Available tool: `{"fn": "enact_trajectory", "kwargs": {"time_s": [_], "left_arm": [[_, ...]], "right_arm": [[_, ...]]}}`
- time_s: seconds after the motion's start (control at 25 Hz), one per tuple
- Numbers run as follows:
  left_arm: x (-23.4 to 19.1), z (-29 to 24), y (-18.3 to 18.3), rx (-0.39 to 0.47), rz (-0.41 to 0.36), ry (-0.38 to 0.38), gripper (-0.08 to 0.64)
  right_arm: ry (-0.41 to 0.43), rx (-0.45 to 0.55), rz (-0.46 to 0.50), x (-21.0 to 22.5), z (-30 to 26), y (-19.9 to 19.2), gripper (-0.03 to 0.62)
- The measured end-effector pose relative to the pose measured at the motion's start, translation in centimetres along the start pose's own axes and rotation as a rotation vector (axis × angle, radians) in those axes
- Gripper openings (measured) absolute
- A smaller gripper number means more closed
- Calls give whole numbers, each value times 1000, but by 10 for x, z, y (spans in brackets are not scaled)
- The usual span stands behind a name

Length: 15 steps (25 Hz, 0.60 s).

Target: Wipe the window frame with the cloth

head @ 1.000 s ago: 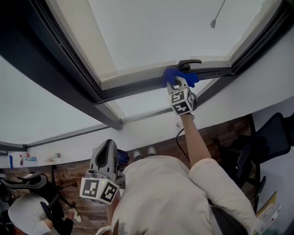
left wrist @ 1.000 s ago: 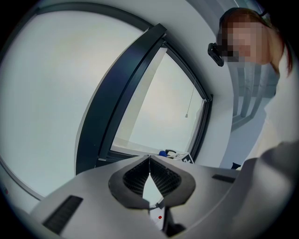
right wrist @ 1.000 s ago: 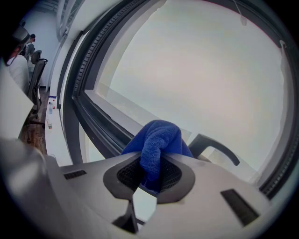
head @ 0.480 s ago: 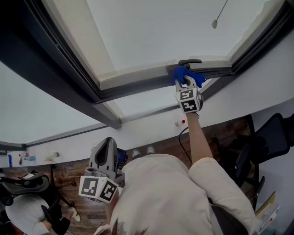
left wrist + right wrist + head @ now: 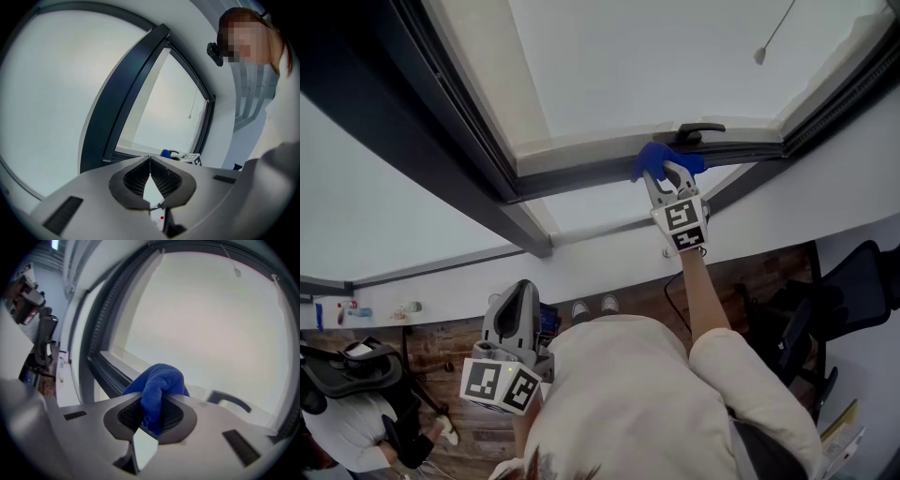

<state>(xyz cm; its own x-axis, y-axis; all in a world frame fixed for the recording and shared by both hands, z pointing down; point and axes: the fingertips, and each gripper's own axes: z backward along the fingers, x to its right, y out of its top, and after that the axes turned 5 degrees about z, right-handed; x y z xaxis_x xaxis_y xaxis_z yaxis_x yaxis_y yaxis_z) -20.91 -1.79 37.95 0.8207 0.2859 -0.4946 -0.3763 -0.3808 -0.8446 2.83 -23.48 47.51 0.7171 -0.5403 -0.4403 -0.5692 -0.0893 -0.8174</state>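
At the far left of the head view, an office chair (image 5: 352,364) stands on the wooden floor (image 5: 469,422), below the white wall under the window.

Your left gripper (image 5: 522,292) hangs low beside your body, well apart from the window, with its marker cube facing the camera. In the left gripper view its jaws meet at the tips and nothing sits between them. That gripper (image 5: 150,161) points toward the glass and the dark upright of the window frame (image 5: 126,98).

In the head view, the dark lower rail of the window frame (image 5: 581,176) runs across the middle of the picture. Your right arm (image 5: 705,291) reaches up to it.

Your right gripper (image 5: 661,176) is clamped on the blue cloth (image 5: 661,157), and the cloth is pressed against that lower rail. It lies just left of the black window handle (image 5: 701,129).

The right gripper view shows the clamp plainly. A fold of the cloth (image 5: 159,385) is pinched between the two ribbed pads of the gripper (image 5: 152,416). The rest bulges out above the tips, toward the dark rail (image 5: 105,373). The handle (image 5: 229,401) shows just to the right of the cloth.

Further right in the head view, a cord pull (image 5: 759,54) hangs in front of the pale pane. A black chair (image 5: 853,281) stands at the right edge.
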Motion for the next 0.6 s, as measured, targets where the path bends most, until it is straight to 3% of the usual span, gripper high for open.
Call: {"fn": "enact_trajectory", "kwargs": {"time_s": [0.16, 0.28, 0.4, 0.6], "left_arm": [[-5, 8, 1, 3, 5, 13, 11], [-14, 18, 1, 8, 12, 40, 11], [-25, 30, 1, 19, 28, 75, 11], [-44, 48, 1, 35, 52, 124, 11]], "right_arm": [[272, 138, 62, -97, -12, 62, 54], [396, 181, 86, -148, -25, 97, 53], [458, 160, 142, -186, -41, 118, 54], [443, 37, 242, -218, -74, 119, 54]]}}
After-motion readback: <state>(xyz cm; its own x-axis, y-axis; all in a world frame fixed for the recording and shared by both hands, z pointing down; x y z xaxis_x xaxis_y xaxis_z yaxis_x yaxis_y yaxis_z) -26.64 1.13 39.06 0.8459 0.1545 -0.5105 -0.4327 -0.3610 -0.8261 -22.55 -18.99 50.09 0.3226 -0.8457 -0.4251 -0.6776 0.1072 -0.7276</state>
